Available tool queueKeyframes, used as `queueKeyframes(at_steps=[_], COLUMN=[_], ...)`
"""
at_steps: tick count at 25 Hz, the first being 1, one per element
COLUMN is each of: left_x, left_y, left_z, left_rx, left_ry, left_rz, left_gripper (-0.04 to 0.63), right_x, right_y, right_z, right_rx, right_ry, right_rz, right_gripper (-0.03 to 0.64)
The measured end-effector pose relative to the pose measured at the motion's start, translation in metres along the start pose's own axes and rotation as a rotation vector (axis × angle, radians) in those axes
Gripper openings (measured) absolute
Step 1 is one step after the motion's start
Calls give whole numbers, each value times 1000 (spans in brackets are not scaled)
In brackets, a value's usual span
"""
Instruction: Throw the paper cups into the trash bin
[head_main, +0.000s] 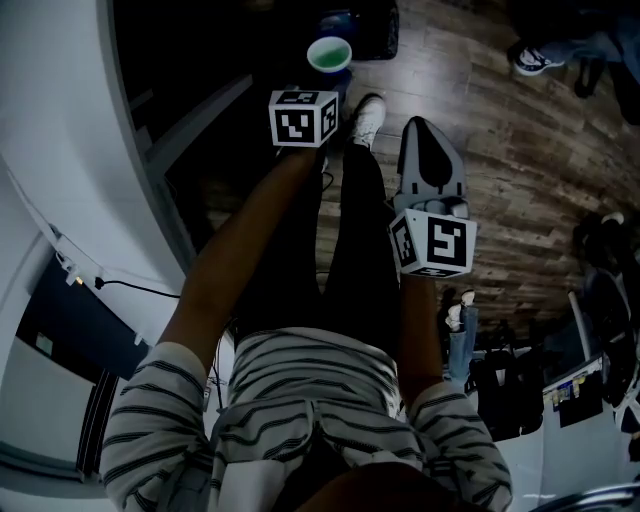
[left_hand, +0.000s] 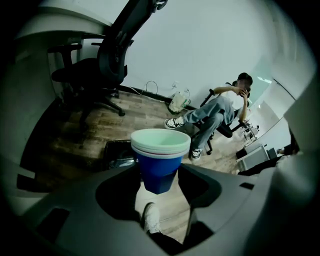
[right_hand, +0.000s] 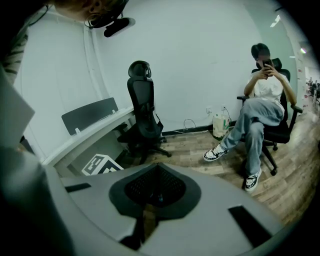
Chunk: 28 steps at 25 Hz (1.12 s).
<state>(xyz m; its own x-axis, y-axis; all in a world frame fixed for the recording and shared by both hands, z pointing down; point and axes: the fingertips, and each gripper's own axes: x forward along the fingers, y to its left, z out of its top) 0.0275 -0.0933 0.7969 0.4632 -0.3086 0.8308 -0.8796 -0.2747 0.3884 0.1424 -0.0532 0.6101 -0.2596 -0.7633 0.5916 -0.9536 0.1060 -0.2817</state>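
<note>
I can read no words, numbers or brand names in any view. The only signs I see are black-and-white square code patterns on the left marker cube (head_main: 303, 118) and the right marker cube (head_main: 432, 243), and neither carries letters.
</note>
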Motion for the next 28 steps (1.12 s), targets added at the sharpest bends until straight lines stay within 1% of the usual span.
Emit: queueKeyframes(at_steps=[6, 11, 18, 22, 28], left_x=[26, 47, 73, 84, 95], left_y=[3, 3, 6, 10, 13], left_z=[-2, -7, -2, -2, -13], left_rx=[-39, -100, -189, -188, -181], left_ry=[32, 58, 61, 71, 105], left_rz=[-4, -18, -33, -27, -42], left_gripper=[253, 253, 253, 253, 253], right_x=[3, 5, 7, 7, 6], right_y=[-4, -6, -9, -11, -8], right_z=[-8, -13, -18, -22, -28], right_rx=[0, -1, -6, 0, -4], right_ry=[18, 29, 37, 43, 59], right_rz=[0, 4, 7, 9, 21], right_gripper=[15, 15, 15, 15, 15])
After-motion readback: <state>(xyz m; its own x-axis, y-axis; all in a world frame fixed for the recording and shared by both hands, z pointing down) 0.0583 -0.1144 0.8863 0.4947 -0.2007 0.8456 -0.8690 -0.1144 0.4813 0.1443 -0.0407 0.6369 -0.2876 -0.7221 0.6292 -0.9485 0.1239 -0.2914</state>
